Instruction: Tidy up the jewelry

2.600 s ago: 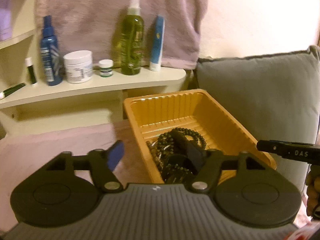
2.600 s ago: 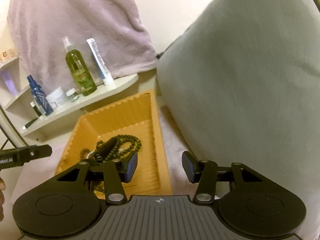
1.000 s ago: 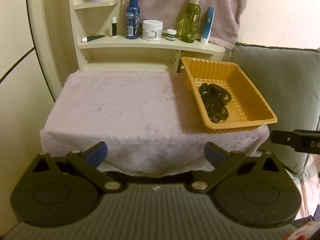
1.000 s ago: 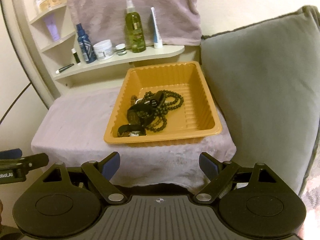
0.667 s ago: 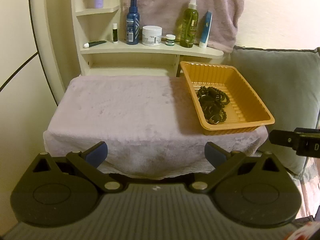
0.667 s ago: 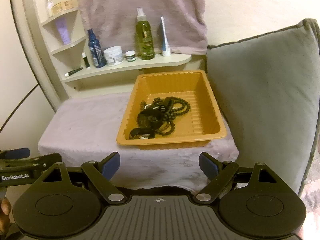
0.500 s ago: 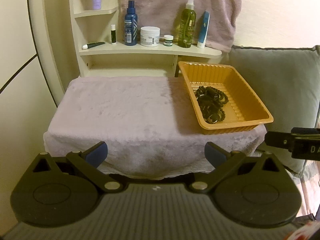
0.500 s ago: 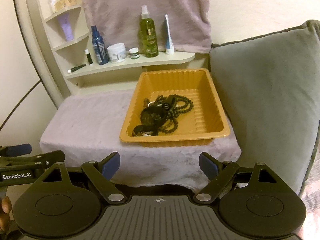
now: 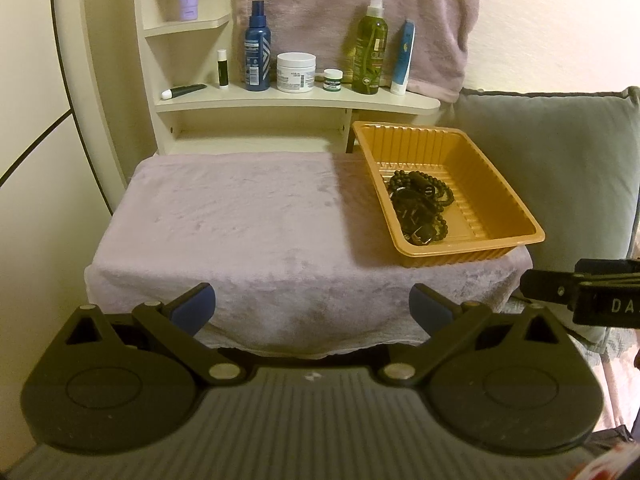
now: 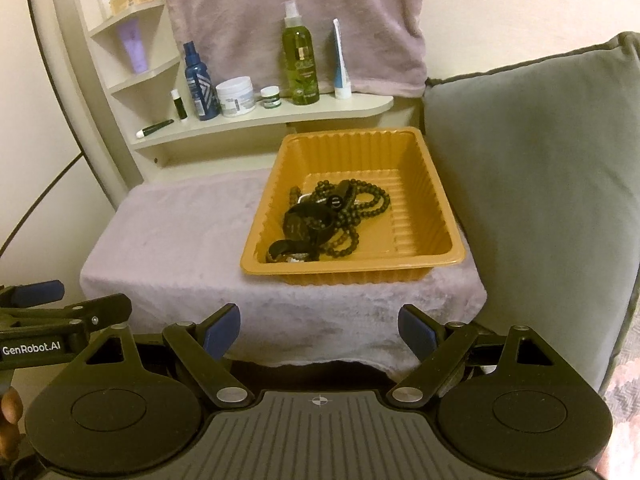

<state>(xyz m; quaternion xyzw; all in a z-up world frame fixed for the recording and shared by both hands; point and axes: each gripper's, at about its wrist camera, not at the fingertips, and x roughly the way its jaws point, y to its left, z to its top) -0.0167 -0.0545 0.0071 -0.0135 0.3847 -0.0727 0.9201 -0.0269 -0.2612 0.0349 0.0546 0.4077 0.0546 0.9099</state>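
Note:
An orange plastic tray [image 9: 516,216] [image 10: 440,208] sits at the right end of a small table draped in a pale lilac cloth [image 9: 240,216] [image 10: 172,236]. Inside it lies a tangle of dark jewelry: a bead necklace [image 10: 360,204] and a black watch [image 10: 308,220], seen in the left wrist view as one dark heap [image 9: 420,204]. My left gripper [image 9: 312,308] is open and empty, in front of the table's near edge. My right gripper [image 10: 320,330] is open and empty, also back from the table.
A cream shelf unit [image 9: 288,98] behind the table holds bottles, jars and tubes. A grey cushion [image 10: 540,184] stands against the table's right side. A lilac towel [image 10: 288,20] hangs on the wall.
Both grippers have pulled back from the tray, where they were close over it, and opened wide. The jewelry stays in the tray. In the last half second little has moved.

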